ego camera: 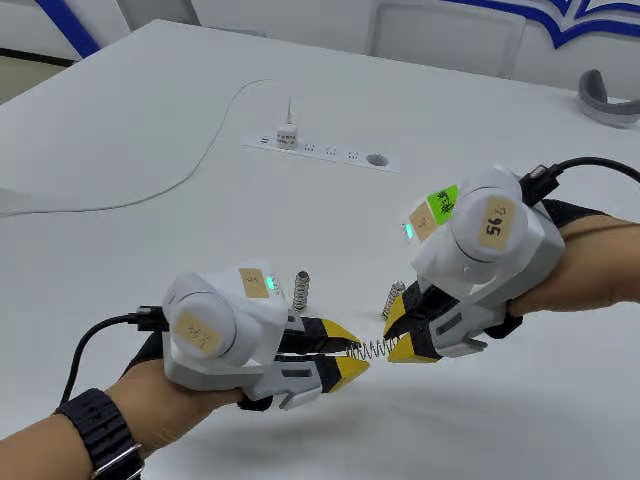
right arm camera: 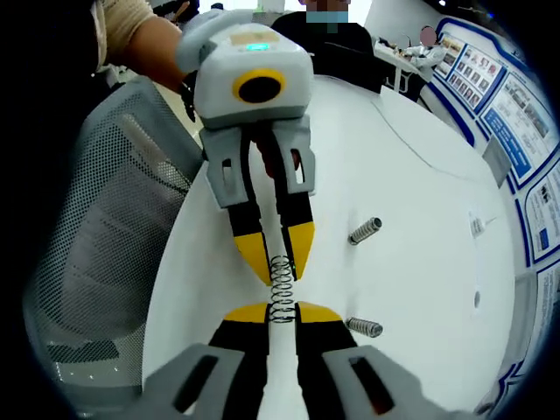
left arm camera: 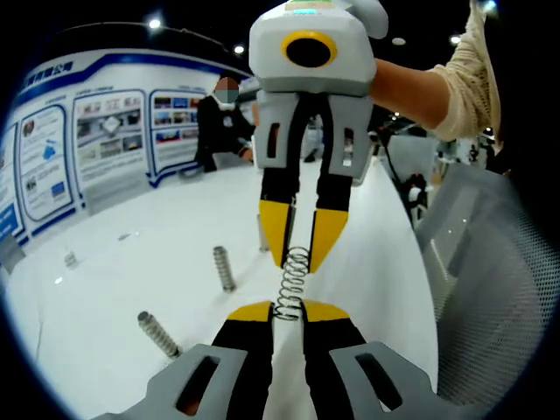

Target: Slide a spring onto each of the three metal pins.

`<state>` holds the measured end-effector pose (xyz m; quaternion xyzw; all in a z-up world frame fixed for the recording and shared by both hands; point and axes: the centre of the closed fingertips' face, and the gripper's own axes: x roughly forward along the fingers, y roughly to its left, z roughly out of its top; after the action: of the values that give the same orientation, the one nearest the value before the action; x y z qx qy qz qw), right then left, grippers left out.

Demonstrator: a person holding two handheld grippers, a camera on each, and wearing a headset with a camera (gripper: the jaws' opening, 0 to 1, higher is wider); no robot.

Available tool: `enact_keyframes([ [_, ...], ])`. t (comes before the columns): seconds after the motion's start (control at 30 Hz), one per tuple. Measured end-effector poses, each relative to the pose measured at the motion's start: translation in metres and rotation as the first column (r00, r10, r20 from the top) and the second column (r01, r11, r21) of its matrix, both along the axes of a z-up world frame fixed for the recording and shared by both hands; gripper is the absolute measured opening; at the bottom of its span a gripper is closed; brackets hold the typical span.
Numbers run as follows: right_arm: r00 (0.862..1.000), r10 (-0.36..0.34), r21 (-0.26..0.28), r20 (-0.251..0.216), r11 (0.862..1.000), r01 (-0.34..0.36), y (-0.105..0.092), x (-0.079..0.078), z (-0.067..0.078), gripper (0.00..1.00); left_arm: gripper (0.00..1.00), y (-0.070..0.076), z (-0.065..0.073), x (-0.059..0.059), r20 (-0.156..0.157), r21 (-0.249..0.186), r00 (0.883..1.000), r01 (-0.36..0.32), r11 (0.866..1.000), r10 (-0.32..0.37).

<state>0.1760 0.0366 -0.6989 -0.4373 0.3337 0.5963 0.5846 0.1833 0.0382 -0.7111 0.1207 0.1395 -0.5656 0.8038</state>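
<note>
A short steel spring [ego camera: 372,348] is stretched level between my two grippers just above the white table [ego camera: 200,230]. My left gripper [ego camera: 355,358] is shut on its left end and my right gripper [ego camera: 402,337] is shut on its right end. The left gripper view shows the spring [left arm camera: 291,282] running from my left gripper [left arm camera: 289,312] up to the right gripper [left arm camera: 297,255]. In the right gripper view the spring [right arm camera: 281,290] joins my right gripper [right arm camera: 282,313] to the left gripper [right arm camera: 276,255]. Two upright pins wearing springs [ego camera: 301,290] [ego camera: 393,298] stand just behind the tips.
A white power strip [ego camera: 320,150] with a plug [ego camera: 287,135] and a thin cable [ego camera: 200,165] lies further back. A grey curved object [ego camera: 605,98] rests at the far right edge. A mesh chair [right arm camera: 105,219] stands beside the table. A person [left arm camera: 219,127] stands in the background.
</note>
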Motion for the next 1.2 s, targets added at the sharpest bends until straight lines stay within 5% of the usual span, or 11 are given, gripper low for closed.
enact_keyframes([
  [0.4, 1.0, 0.022, 0.015, 0.019, 1.0, -0.022, 0.015, -0.004, 0.014, 0.12, 0.11, -0.001, -0.002, -0.002, 0.0, 0.018, 1.0, 0.009, 1.0, -0.009],
  [0.47, 0.999, 0.046, 0.029, 0.019, 0.999, -0.047, 0.022, -0.006, 0.016, 0.03, 0.11, -0.004, 0.001, -0.004, 0.0, -0.002, 1.0, 0.018, 1.0, -0.018],
  [0.57, 0.999, 0.036, 0.038, 0.015, 0.999, -0.036, 0.026, -0.003, 0.019, 0.03, 0.11, -0.006, 0.003, -0.003, 0.008, -0.002, 1.0, 0.018, 1.0, -0.018],
  [0.87, 1.0, -0.025, 0.03, -0.011, 0.999, 0.025, 0.009, 0.004, 0.018, 0.19, 0.11, -0.004, 0.003, -0.002, 0.009, 0.0, 1.0, 0.018, 1.0, -0.018],
  [1.2, 0.998, -0.06, -0.01, -0.036, 0.998, 0.06, -0.012, 0.008, -0.001, 0.2, 0.11, -0.006, 0.008, -0.003, 0.018, -0.009, 1.0, 0.024, 1.0, -0.023],
])
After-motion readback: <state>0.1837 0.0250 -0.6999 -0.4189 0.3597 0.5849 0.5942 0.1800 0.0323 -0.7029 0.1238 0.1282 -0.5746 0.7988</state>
